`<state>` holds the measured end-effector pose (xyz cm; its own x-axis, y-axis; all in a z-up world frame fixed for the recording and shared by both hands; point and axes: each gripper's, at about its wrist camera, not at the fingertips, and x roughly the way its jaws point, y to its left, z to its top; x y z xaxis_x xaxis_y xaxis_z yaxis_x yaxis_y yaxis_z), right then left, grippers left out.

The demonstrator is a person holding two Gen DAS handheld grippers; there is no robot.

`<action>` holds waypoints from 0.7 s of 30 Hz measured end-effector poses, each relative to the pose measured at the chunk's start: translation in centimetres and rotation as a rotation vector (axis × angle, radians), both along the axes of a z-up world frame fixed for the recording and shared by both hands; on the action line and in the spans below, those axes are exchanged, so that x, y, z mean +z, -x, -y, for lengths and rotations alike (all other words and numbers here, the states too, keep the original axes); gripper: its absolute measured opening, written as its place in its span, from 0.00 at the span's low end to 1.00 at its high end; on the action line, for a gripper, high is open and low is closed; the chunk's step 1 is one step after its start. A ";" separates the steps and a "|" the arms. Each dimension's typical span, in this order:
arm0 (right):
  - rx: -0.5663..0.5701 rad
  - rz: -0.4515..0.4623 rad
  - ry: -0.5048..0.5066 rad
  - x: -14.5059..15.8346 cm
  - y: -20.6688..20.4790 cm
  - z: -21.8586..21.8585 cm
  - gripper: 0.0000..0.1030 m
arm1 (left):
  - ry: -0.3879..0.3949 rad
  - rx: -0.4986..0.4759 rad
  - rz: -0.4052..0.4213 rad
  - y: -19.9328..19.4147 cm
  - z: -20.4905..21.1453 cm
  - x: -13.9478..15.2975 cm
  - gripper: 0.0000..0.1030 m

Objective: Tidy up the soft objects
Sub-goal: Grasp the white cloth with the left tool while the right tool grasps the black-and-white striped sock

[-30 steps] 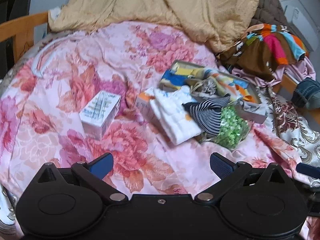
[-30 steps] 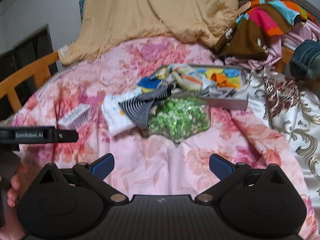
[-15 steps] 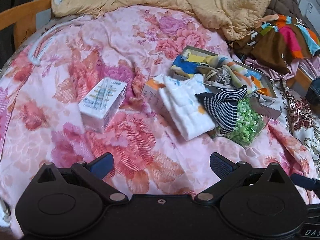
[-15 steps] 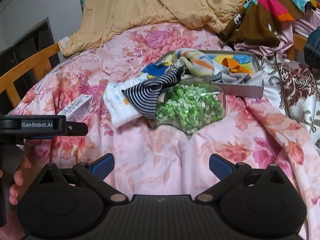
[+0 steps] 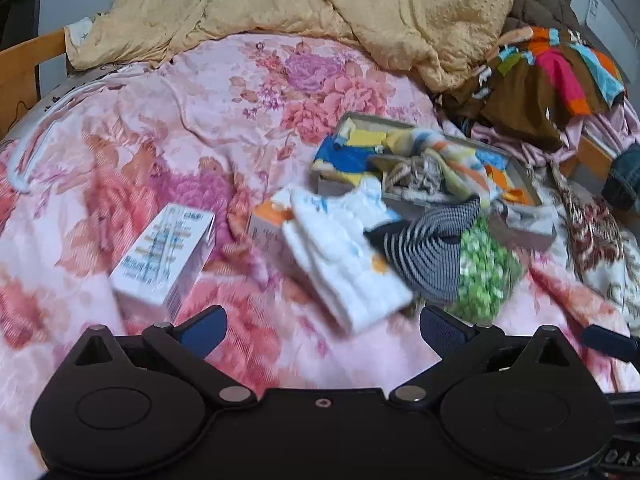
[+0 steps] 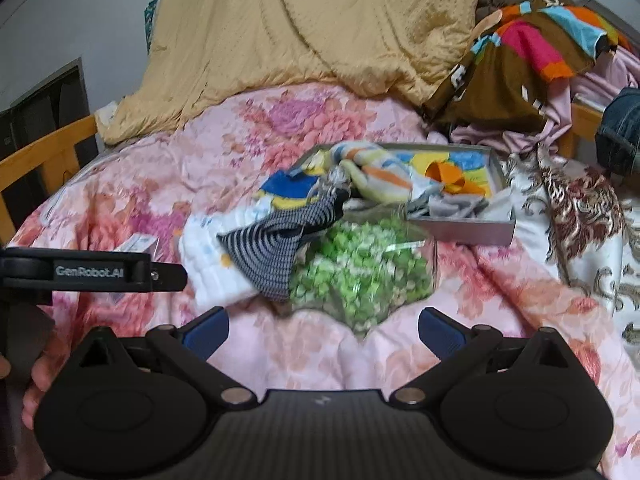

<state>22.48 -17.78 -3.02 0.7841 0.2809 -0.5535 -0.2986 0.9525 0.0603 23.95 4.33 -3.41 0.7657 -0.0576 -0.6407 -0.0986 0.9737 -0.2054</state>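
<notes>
Both my claws hang released and empty over the pink floral bedspread point(image 5: 168, 128). The folded white quilted cloth point(image 5: 344, 264) lies just ahead of my left gripper point(image 5: 322, 326), nearer it than my right gripper point(image 6: 323, 330), its long axis running far-left to near-right.

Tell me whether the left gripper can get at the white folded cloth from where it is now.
Probably yes. The left gripper is open and empty, and the white folded cloth lies just ahead of it on the floral quilt; only the striped cloth overlaps its far edge.
</notes>
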 end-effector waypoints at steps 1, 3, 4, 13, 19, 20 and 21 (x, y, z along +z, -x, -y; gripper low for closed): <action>-0.006 0.012 0.001 0.2 -0.2 -0.1 1.00 | 0.007 0.000 0.009 -0.4 -0.1 0.0 0.99; -0.020 0.027 -0.004 0.5 -0.8 -0.2 1.00 | 0.020 0.003 0.026 -1.1 -0.3 -0.2 0.99; -0.028 0.029 -0.007 0.7 -1.2 -0.2 1.00 | 0.028 0.004 0.030 -1.4 -0.4 -0.4 0.99; -0.019 0.058 0.044 1.0 -4.2 -1.5 1.00 | 0.068 -0.033 0.075 -3.0 -0.8 -1.7 0.99; 0.056 0.132 0.148 1.1 -6.0 -2.8 1.00 | 0.079 -0.051 0.089 -3.7 -1.2 -2.5 0.99; 0.063 0.132 0.153 1.0 -6.4 -2.9 1.00 | 0.082 -0.053 0.091 -3.8 -1.3 -2.6 0.99; 0.070 0.128 0.155 0.9 -6.8 -3.0 1.00 | 0.084 -0.055 0.094 -3.9 -1.3 -2.7 0.99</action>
